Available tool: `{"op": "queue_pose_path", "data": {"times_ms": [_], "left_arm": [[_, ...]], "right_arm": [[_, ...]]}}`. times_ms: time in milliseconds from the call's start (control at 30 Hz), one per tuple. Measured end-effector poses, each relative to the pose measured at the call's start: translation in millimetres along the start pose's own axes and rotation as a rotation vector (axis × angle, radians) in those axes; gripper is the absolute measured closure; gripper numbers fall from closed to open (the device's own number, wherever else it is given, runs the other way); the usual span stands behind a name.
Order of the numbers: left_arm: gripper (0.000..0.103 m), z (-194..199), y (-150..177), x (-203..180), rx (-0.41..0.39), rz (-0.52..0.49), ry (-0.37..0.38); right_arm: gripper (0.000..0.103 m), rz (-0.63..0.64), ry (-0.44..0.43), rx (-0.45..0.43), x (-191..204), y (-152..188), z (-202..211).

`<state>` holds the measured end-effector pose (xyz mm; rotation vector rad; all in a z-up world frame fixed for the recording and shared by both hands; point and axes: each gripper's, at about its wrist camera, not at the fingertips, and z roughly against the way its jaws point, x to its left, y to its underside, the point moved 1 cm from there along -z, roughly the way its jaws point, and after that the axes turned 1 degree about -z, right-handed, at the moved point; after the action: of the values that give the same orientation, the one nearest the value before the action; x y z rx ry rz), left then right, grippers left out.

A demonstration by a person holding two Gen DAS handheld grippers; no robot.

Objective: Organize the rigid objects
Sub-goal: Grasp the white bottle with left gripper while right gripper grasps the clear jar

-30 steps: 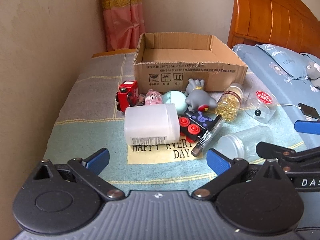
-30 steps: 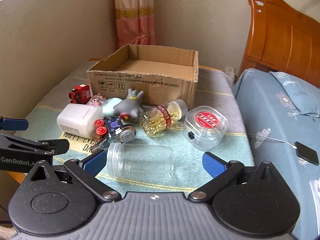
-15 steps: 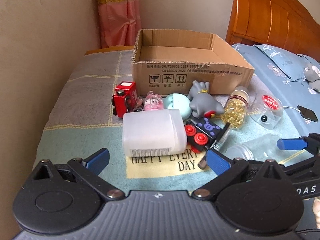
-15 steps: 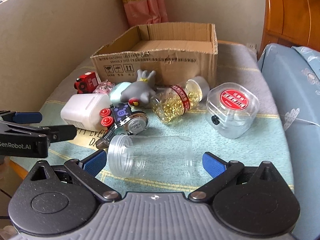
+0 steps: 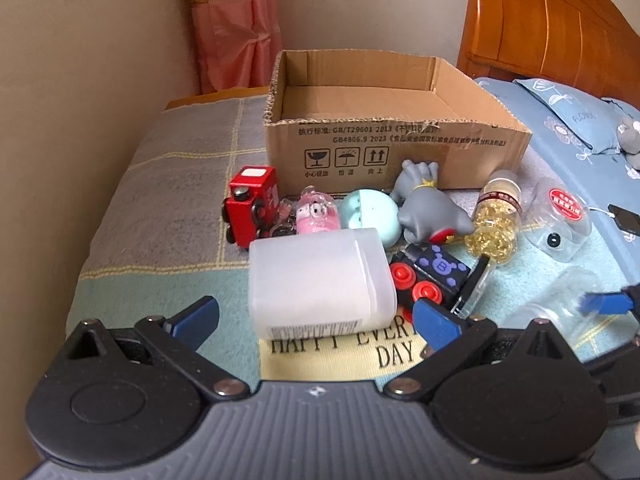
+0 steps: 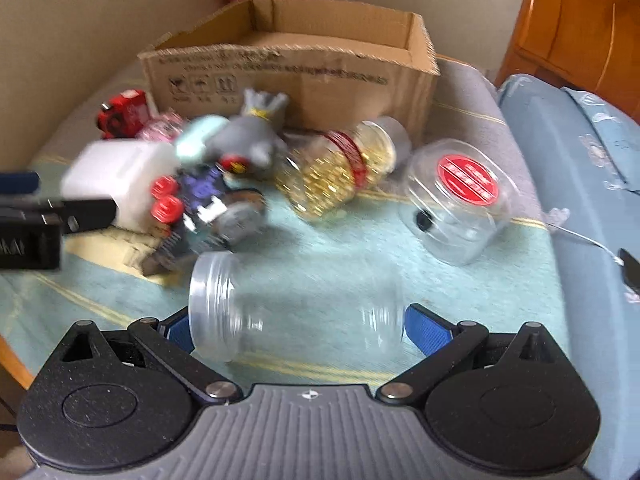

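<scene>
An open cardboard box (image 5: pixel 400 148) (image 6: pixel 320 76) stands at the back of the cloth-covered table. In front of it lies a heap: a white plastic bottle (image 5: pixel 320 280) (image 6: pixel 116 176), a red toy train (image 5: pixel 252 208), a grey figure (image 5: pixel 428 208) (image 6: pixel 252 136), a capsule jar (image 5: pixel 496 220) (image 6: pixel 340 168), a black block with red knobs (image 5: pixel 428 276). A clear empty jar (image 6: pixel 296 308) lies on its side between the open fingers of my right gripper (image 6: pixel 296 328). My left gripper (image 5: pixel 316 320) is open just before the white bottle.
A clear tub with a red label (image 6: pixel 460 200) (image 5: pixel 560 216) lies right of the heap. A blue bed (image 6: pixel 592 200) with a wooden headboard (image 5: pixel 560 32) borders the right side. A wall runs along the left, a pink curtain (image 5: pixel 236 24) hangs behind.
Both grippers have moved forward and down toward the heap. The clear jar now lies between the right gripper's fingers, and the white bottle is nearer the left gripper. The right view is blurred.
</scene>
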<state>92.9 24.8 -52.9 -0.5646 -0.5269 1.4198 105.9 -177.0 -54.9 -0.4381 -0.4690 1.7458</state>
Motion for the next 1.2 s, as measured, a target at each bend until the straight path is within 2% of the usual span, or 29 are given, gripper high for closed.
{"op": "queue_pose_path", "data": {"times_ms": [267,467,567,700,733,933,1200], "left_arm": [[0.001,-27.8,-8.6,-0.6,0.023,-0.029,-0.041],[0.001,-25.3,0.7,12.9,0.036,-0.036,-0.040],[0.001,-24.2,5.5,21.7,0.029,-0.031,-0.021],[0.000,-37.8,9.0,25.7,0.083,-0.025,0.020],[0.001,-38.3,9.6,27.0,0.070,-0.016,0.039],[0.000,-42.9,6.7,29.0,0.057,-0.032,0.045],[0.001,-48.7,1.9,28.6,0.043,-0.051,0.052]], "right_arm": [[0.000,-0.019,-0.022,0.008,-9.6,5.8,-1.5],[0.000,-0.006,-0.031,-0.021,-10.1,9.0,-1.0],[0.000,0.012,-0.045,-0.033,-11.4,10.9,-0.4],[0.000,0.030,-0.058,-0.046,-12.5,11.8,-0.9],[0.000,0.031,-0.059,-0.051,-12.6,12.2,-0.8],[0.000,0.036,-0.062,-0.072,-12.8,14.3,-0.9],[0.000,-0.002,-0.036,-0.059,-10.9,12.1,-1.2]]}}
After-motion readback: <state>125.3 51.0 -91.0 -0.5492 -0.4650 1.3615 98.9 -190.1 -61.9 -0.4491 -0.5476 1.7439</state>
